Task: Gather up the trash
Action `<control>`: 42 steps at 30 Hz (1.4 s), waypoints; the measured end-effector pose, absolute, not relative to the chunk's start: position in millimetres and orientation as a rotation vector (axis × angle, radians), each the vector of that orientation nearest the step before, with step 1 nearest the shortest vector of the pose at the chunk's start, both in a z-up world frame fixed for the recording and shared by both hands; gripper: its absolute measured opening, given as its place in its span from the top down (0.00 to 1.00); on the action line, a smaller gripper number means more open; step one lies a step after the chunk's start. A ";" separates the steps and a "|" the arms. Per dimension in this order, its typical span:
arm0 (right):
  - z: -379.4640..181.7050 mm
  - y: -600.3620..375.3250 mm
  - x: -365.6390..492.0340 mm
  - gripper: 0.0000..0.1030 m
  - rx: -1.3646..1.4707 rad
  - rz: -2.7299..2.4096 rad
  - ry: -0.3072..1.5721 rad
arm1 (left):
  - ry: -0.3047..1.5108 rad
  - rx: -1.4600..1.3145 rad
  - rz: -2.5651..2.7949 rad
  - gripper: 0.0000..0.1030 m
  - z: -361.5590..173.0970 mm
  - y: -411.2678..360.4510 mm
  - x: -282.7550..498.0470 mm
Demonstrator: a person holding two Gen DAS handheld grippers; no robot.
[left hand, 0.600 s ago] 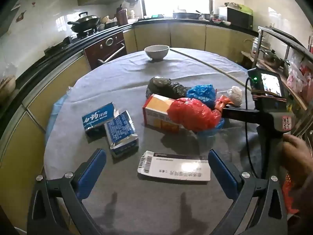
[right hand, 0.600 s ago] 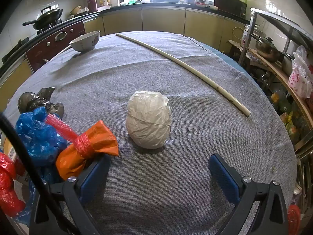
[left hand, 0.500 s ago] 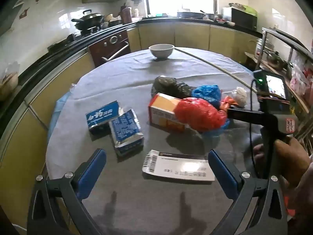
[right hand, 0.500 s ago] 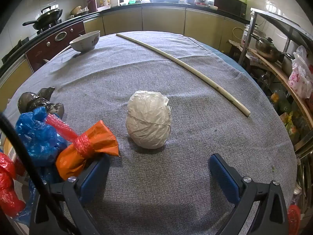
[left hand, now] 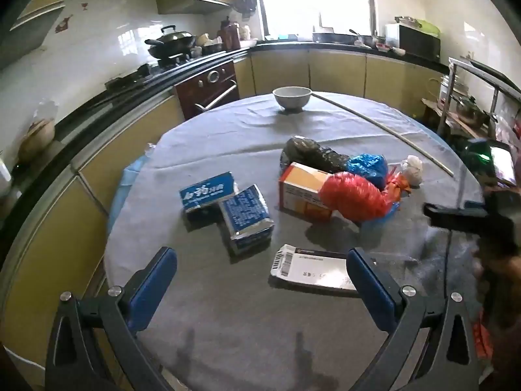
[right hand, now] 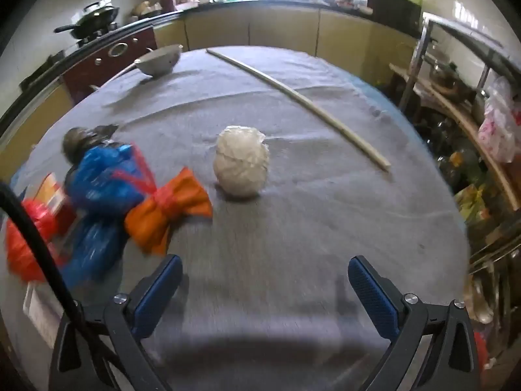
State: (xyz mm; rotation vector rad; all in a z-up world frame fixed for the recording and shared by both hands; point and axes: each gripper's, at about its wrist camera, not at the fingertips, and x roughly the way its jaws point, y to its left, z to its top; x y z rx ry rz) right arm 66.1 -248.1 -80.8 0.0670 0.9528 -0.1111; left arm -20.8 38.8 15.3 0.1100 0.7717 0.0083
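Observation:
Trash lies on a round grey-clothed table (left hand: 228, 137). In the left wrist view I see two blue packets (left hand: 208, 194) (left hand: 246, 220), an orange box (left hand: 301, 192), a red bag (left hand: 353, 197), a blue bag (left hand: 368, 166), a dark bag (left hand: 312, 153) and a white flat packet (left hand: 312, 268). My left gripper (left hand: 260, 280) hangs open above the near table edge, nothing between its fingers. In the right wrist view a white crumpled ball (right hand: 241, 164) and an orange tied bag (right hand: 169, 210) lie ahead of my open, empty right gripper (right hand: 263, 288).
A white bowl (left hand: 292, 97) and a long pale stick (right hand: 302, 101) lie at the far side of the table. Kitchen counters, a stove with a wok (left hand: 171, 40) and a metal shelf rack (right hand: 462, 97) surround the table. A person's hand (left hand: 501, 260) holds the right tool.
Both grippers have drawn back and risen from the table, so the trash looks farther off. The right tool has shifted to the right edge of the left wrist view. Both stay open.

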 end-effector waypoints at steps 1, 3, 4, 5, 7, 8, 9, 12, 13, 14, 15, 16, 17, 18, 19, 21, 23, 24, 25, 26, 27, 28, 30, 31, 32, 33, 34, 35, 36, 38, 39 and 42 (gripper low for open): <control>-75.4 -248.1 56.9 0.00 0.066 -0.101 0.947 | 0.763 0.109 0.011 0.00 16.8 38.8 -25.0; -64.1 -251.4 36.8 0.00 0.078 -0.080 0.926 | 0.753 0.113 0.015 0.00 19.1 39.5 -31.0; -58.0 -248.8 27.2 0.00 0.081 -0.077 0.913 | 0.745 0.118 0.018 0.00 20.2 37.8 -36.8; -51.3 -247.3 17.9 0.00 0.083 -0.074 0.899 | 0.740 0.122 0.018 0.00 21.3 37.5 -40.4; -37.5 -244.8 4.5 0.00 0.083 -0.064 0.870 | 0.730 0.129 0.020 0.00 25.4 36.7 -47.3; -29.3 -242.4 -3.7 0.00 0.081 -0.061 0.850 | 0.726 0.132 0.022 0.00 27.5 36.8 -50.4; -22.4 -239.8 -10.0 0.00 0.079 -0.054 0.832 | 0.719 0.134 0.022 0.00 29.9 37.0 -54.1; -0.6 -233.4 -33.0 0.00 0.088 -0.021 0.782 | 0.698 0.141 0.034 0.00 37.3 36.6 -65.3; 6.1 -230.0 -41.8 0.00 0.087 -0.013 0.765 | 0.692 0.143 0.039 0.00 39.8 36.3 -68.5; 14.5 -227.3 -49.2 0.00 0.079 -0.008 0.748 | 0.687 0.145 0.045 0.00 42.7 36.0 -71.3; 21.2 -222.1 -55.9 0.00 0.068 -0.003 0.732 | 0.682 0.148 0.049 0.00 45.4 36.4 -74.4; 26.2 -218.6 -62.9 0.00 0.058 0.009 0.716 | 0.676 0.154 0.055 0.00 48.0 36.9 -77.1; 31.7 -214.0 -68.7 0.00 0.051 0.017 0.704 | 0.669 0.159 0.062 0.00 50.6 37.4 -80.1; 36.2 -209.9 -73.6 0.00 0.045 0.022 0.695 | 0.662 0.162 0.067 0.00 53.2 38.0 -83.1; 40.1 -205.0 -79.8 0.00 0.037 0.023 0.687 | 0.657 0.161 0.072 0.00 55.4 38.9 -85.7; 45.1 -196.2 -92.6 0.00 0.016 0.027 0.673 | 0.646 0.158 0.079 0.00 60.4 41.3 -91.3; 48.0 -190.3 -100.2 0.00 0.007 0.036 0.669 | 0.636 0.159 0.085 0.00 64.6 44.0 -96.2; 49.8 -188.5 -104.1 0.00 0.006 0.038 0.665 | 0.632 0.162 0.089 0.00 66.4 44.9 -98.2; 50.8 -188.3 -107.3 0.00 0.004 0.037 0.660 | 0.628 0.166 0.093 0.00 68.4 46.1 -100.2; 53.6 -186.8 -110.2 0.00 0.001 0.032 0.654 | 0.624 0.167 0.096 0.00 70.2 47.0 -102.4; 56.6 -184.9 -111.9 0.00 0.000 0.032 0.652 | 0.620 0.167 0.100 0.00 72.1 48.3 -104.6; 58.8 -183.5 -112.2 0.00 0.002 0.035 0.654 | 0.617 0.167 0.102 0.00 73.8 49.5 -106.6; 62.4 -180.0 -115.3 0.00 0.013 0.041 0.650 | 0.611 0.166 0.106 0.00 76.9 52.8 -110.0; 64.5 -177.1 -117.1 0.00 0.014 0.044 0.646 | 0.609 0.167 0.107 0.00 78.0 54.1 -111.5; 65.8 -174.1 -117.5 0.00 0.008 0.046 0.645 | 0.607 0.168 0.110 0.00 79.3 55.7 -112.7; 66.9 -171.0 -118.1 0.00 0.001 0.046 0.644 | 0.604 0.167 0.113 0.00 80.8 57.1 -113.7; 68.0 -167.8 -119.2 0.00 -0.006 0.043 0.642 | 0.603 0.165 0.113 0.00 81.9 58.7 -114.8; 69.1 -166.0 -119.8 0.00 -0.005 0.040 0.641 | 0.600 0.163 0.114 0.00 83.1 60.2 -116.0; 69.4 -164.5 -119.9 0.00 -0.002 0.040 0.641 | 0.597 0.162 0.116 0.00 84.2 61.3 -117.0; 71.9 -163.4 -121.2 0.00 0.009 0.043 0.639 | 0.589 0.160 0.121 0.00 86.3 63.2 -119.4; 72.7 -162.0 -121.7 0.00 0.009 0.043 0.638 | 0.586 0.161 0.122 0.00 87.1 63.3 -120.4; 74.7 -159.8 -122.7 0.00 0.007 0.038 0.636 | 0.577 0.166 0.124 0.00 89.2 62.8 -123.9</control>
